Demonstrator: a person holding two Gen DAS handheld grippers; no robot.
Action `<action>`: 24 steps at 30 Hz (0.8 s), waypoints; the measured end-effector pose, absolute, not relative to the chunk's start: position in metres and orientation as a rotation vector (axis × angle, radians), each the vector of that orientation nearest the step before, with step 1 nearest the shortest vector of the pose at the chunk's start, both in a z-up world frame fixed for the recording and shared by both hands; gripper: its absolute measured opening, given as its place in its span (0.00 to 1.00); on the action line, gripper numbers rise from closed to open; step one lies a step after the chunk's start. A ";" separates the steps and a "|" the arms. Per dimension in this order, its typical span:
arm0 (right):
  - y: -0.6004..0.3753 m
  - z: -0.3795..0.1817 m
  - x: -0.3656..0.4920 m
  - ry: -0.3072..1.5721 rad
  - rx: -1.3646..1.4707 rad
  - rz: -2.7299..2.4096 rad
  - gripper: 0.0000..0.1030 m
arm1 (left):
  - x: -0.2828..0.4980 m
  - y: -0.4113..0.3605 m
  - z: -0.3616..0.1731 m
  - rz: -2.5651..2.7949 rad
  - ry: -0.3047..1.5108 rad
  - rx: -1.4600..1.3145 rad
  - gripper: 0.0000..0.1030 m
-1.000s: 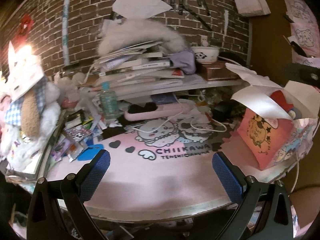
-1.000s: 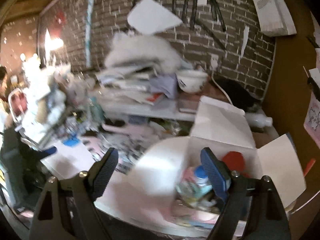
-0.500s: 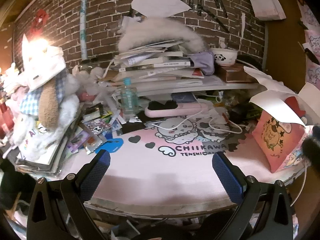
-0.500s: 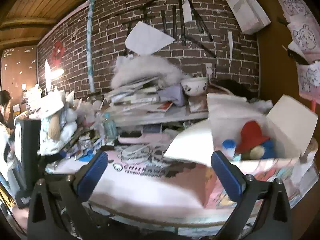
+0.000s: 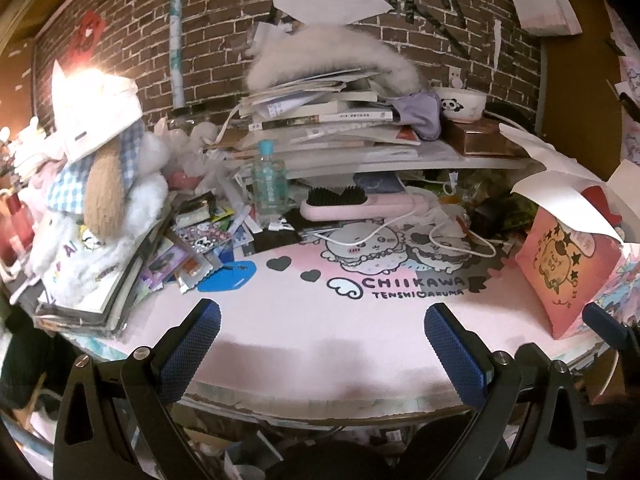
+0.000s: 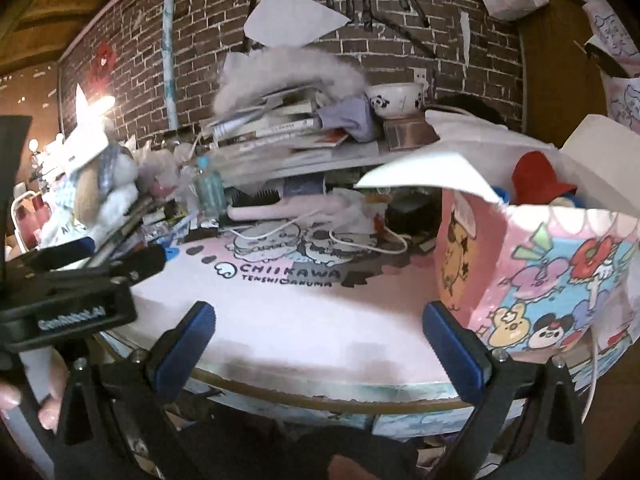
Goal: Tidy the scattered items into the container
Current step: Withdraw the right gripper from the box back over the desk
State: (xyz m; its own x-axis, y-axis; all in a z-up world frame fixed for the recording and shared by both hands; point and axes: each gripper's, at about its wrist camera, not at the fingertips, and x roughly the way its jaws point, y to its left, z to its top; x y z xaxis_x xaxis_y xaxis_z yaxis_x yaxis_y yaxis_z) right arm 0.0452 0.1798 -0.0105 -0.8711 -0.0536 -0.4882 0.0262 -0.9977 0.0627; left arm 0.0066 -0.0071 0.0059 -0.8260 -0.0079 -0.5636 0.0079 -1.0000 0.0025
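The left tongs [image 5: 322, 340] stand spread wide with nothing between the blue pads, above the near edge of the tabletop [image 5: 320, 320] with its pink printed mat. The right tongs [image 6: 318, 340] are also spread wide and empty, at the same near edge. Only the right wrist view shows the inside of the container [image 6: 560, 272] — a pink cartoon-printed box with its white flaps open, standing upright at the right side of the tabletop, with a red item [image 6: 538, 178] lying in it. The left wrist view shows only one pink side of this box, but it shows the scattered items more clearly: a pink hairbrush [image 5: 362, 206] lying with its long axis left to right, bristles up at the left end, a clear bottle [image 5: 269, 182] standing upright just left of it, and a pile of small packets [image 5: 192, 248] at the left, beside a blue tag [image 5: 228, 276].
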 end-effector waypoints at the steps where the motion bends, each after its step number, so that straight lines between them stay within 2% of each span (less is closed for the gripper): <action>1: 0.179 -0.013 0.044 -0.076 0.786 -3.008 1.00 | 0.006 -0.007 0.005 -2.993 0.001 0.929 0.99; 24: 0.181 -0.007 0.024 0.024 0.750 -3.095 1.00 | 0.010 -0.009 0.005 -2.962 -0.009 0.884 0.99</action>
